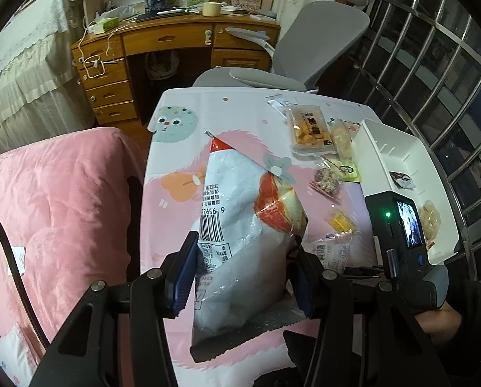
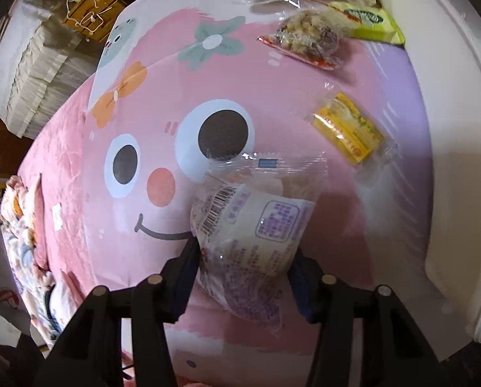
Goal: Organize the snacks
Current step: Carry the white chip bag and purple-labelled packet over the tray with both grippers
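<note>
left gripper (image 1: pixel 240 271) jaws about half spread, clamped on the big white snack bag (image 1: pixel 240 225), lifted over the near part of the pink table (image 1: pixel 176 113). right gripper (image 2: pixel 242 272) jaws part open around the small clear packet (image 2: pixel 250 235) lying near on the cloth; pads look touching its sides, but i can't tell if they press. both packs look light, soft, crinkly and slippery; i'd pinch across the middle, gently, contents may crush. white tray (image 1: pixel 401 148) sits right; yellow packet (image 2: pixel 347 129) lies just beyond.
</note>
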